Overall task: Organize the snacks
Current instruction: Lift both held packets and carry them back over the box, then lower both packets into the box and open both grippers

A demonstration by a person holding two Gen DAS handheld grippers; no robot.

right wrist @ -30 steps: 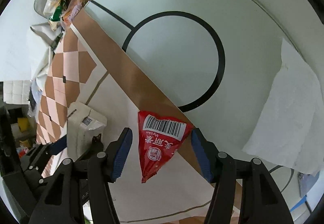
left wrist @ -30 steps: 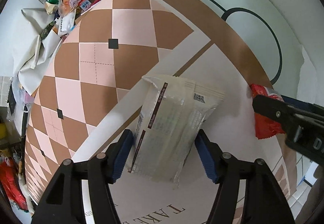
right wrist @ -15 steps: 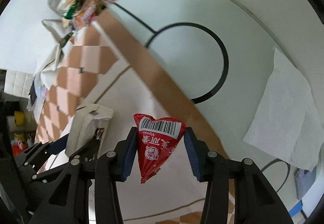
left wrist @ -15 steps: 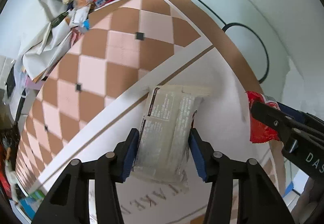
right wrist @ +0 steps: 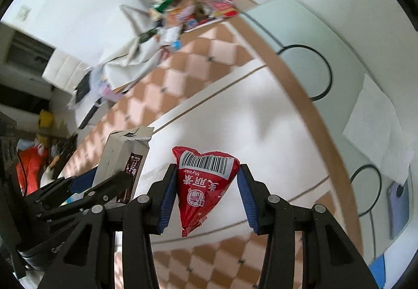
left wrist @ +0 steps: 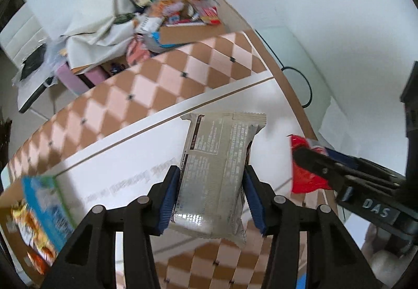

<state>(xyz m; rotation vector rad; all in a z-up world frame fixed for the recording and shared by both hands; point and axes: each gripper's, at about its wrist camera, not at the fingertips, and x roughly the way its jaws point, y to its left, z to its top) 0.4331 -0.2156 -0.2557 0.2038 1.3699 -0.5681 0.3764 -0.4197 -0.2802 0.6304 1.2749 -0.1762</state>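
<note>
Both packets now lifted off the board (left wrist: 235, 95): left gripper (left wrist: 213, 196) clamps grey pack (left wrist: 216, 169), right gripper (right wrist: 205, 192) red pouch (right wrist: 202, 184). Neither stowed; far pile (left wrist: 177, 1), blurred, probably unsorted.

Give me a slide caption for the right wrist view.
Right gripper shut on a red snack packet, lifted above the checkered cloth.

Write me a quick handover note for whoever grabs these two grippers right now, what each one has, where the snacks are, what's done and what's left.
Left gripper: its jaws have just been closing and are now shut on the grey snack packet, which is off the checkered box lid.
Right gripper: shut on the red triangular snack pouch, also in the air.
Snack pile: heaped at the far end of the lid, blurred, so contents are unclear.
Done: both snacks picked up.
Left: neither is placed yet; the destination is not evident in these views, possibly the far pile.
</note>
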